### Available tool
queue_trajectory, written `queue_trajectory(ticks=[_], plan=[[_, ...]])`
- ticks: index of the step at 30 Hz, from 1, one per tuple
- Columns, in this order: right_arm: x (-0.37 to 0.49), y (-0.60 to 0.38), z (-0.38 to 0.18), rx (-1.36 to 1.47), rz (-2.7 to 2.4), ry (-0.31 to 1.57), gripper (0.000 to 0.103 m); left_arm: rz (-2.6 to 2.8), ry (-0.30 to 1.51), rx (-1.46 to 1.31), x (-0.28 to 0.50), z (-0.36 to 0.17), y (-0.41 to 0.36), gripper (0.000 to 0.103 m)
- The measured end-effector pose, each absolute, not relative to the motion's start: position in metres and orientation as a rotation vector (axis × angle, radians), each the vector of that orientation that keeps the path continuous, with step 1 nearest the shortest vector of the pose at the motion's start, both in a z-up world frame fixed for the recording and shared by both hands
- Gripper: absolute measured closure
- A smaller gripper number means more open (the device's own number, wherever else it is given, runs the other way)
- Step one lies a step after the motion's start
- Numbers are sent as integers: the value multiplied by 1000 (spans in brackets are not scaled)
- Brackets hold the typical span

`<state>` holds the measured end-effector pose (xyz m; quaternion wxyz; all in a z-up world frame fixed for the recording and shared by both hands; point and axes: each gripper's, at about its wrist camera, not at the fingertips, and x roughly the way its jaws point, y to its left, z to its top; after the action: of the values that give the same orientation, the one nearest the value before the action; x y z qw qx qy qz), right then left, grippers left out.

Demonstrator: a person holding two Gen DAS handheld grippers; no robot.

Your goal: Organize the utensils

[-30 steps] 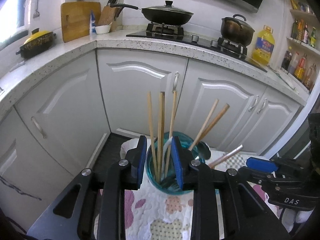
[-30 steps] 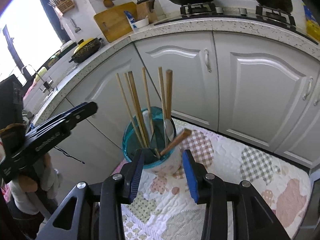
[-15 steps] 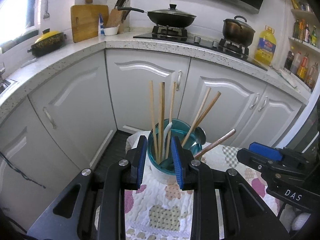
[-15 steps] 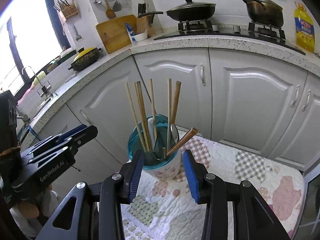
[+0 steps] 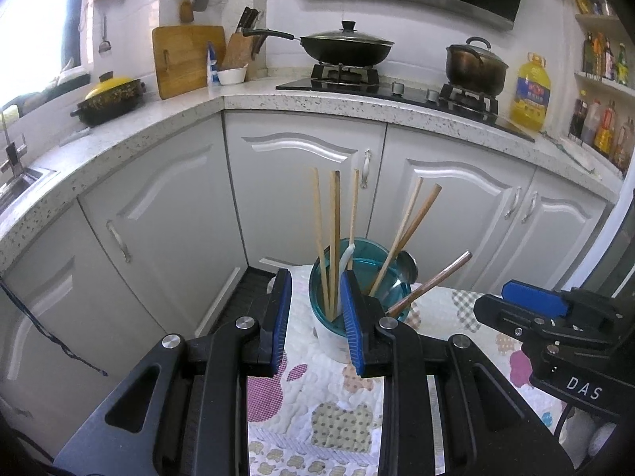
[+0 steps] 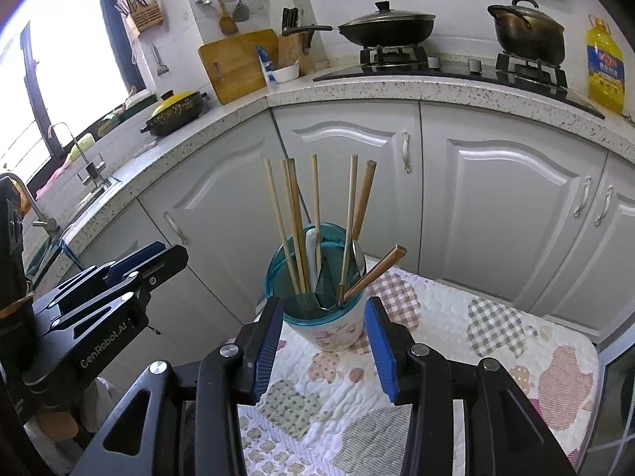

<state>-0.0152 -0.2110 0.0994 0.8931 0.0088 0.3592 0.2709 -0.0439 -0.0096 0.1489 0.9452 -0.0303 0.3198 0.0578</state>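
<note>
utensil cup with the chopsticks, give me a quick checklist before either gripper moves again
1. Teal-rimmed white utensil cup upright on the patchwork quilted cloth: ok.
2. Wooden chopsticks inside the cup: ok.
3. Dark brown chopstick leaning far over the rim: not ok.
4. Left gripper open, empty: ok.
5. Right gripper open, empty: ok.
6. Utensils left outside the cup: cannot tell.

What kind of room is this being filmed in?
Most likely a home kitchen: a lidded wok sits on a gas stove, a cutting board leans on the tiled wall, and a utensil cup holds chopsticks.
</note>
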Motion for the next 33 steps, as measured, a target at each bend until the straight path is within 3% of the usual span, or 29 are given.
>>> queue_trajectory(ticks=[33], plan=[[-13,-200,95,-31,524,752,60,139,655,-48,-43,145,-12,79]])
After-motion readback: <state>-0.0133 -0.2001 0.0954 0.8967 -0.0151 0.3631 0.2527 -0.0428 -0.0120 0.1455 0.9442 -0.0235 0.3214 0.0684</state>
